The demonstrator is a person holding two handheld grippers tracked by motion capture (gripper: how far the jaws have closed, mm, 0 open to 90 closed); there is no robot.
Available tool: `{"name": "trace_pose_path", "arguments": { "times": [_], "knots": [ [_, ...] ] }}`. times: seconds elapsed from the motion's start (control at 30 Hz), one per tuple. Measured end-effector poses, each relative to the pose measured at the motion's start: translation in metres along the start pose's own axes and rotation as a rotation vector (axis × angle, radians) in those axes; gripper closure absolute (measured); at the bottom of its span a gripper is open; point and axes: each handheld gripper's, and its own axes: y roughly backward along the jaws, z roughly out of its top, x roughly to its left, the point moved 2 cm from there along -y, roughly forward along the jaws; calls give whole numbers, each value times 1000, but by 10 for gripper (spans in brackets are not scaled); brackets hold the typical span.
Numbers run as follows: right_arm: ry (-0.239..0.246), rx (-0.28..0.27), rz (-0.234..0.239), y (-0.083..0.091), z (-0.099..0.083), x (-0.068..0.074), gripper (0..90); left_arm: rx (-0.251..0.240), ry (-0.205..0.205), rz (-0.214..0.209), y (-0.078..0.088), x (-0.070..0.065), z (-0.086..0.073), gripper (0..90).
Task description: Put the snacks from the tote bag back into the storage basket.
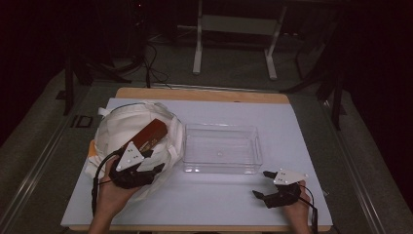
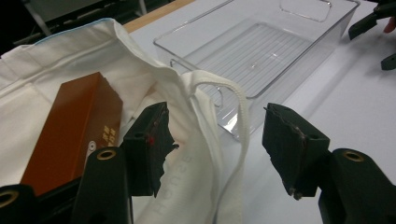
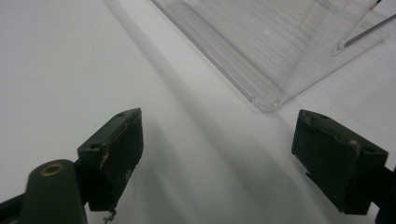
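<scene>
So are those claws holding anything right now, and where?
Nothing seems gripped. The left gripper straddles the rim of the white bag without pinching it; the right gripper is open above the table.

The lower end of the brown box [image 2: 70, 130] is hidden behind the left claw [image 2: 217, 144] in the left gripper view, and its gold lettering is too small to read. Faint grey print on the white bag [image 2: 187, 168], between that claw's jaws, is too blurred to read. Beyond it, the clear tray [image 2: 261, 51] is cut off by the top edge. Ahead of the right claw [image 3: 217, 154], the same tray [image 3: 261, 56] runs out past the top and right edges.
</scene>
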Motion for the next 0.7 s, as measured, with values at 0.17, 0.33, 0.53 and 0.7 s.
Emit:
{"name": "trace_pose_path", "arguments": {
  "times": [0.17, 0.33, 0.53, 0.7],
  "knots": [
    [2, 0, 0, 0, 0, 0, 167, 10, -3, 9, 1, 6, 1, 418],
    [3, 1, -1, 0, 0, 0, 167, 23, 2, 21, 2, 11, 1, 418],
    [1, 3, -1, 0, 0, 0, 167, 40, -3, 36, 6, 17, 1, 417],
    [2, 3, -1, 0, 0, 0, 167, 51, 0, 47, 9, 22, 2, 417]
  ]
}}
